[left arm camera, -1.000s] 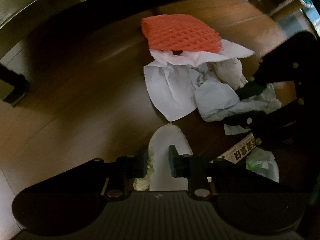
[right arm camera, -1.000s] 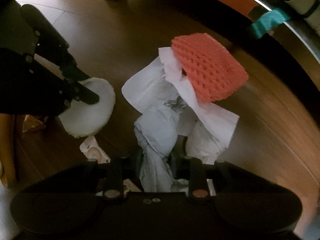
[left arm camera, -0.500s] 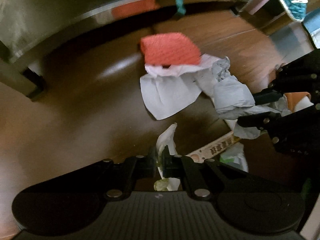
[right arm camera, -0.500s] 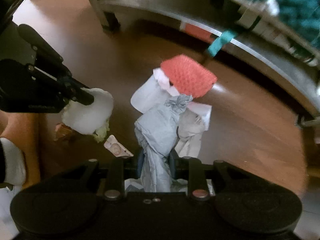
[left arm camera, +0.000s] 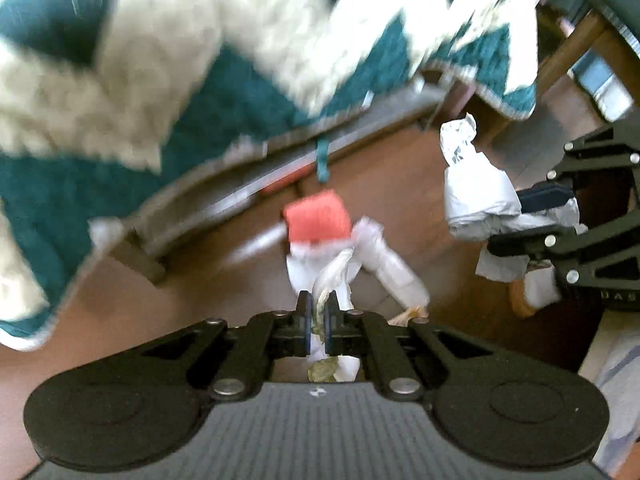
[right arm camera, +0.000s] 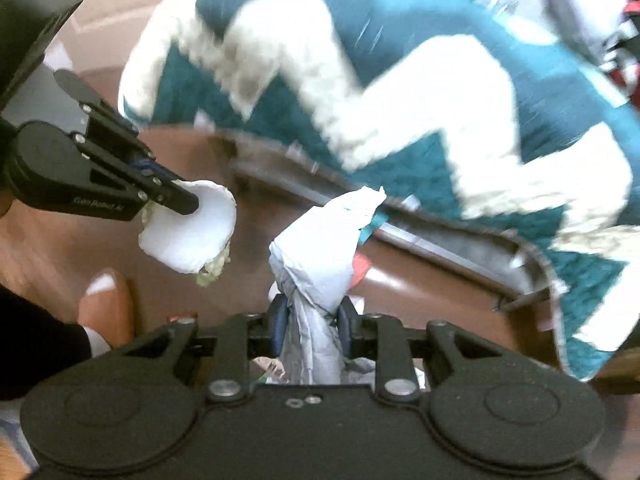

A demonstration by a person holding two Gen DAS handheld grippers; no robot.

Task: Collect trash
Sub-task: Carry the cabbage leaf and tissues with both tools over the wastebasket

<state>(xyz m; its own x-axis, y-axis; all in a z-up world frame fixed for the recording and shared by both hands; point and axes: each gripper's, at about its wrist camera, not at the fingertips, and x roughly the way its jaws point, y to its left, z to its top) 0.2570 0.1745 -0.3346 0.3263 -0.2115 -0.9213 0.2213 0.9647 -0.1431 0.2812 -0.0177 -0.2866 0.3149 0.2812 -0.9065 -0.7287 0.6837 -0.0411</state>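
Two grippers pinch trash: left gripper (left arm camera: 316,317) fingers clamp a white foam dish (right arm camera: 192,232), right gripper (right arm camera: 313,330) fingers squeeze crumpled grey paper (right arm camera: 320,248). Both have lifted off the floor (left arm camera: 224,280) since earlier, leaving an orange foam net (left arm camera: 318,220) at twelve o'clock.

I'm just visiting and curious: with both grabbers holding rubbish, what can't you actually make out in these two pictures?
- Left wrist view: the red foam net and white paper on the floor are motion-blurred; no detail.
- Left wrist view: the lower end of the white scrap is hidden behind the left gripper.
- Right wrist view: the crumpled grey paper covers most of the floor pile.
- Neither view shows a bin.
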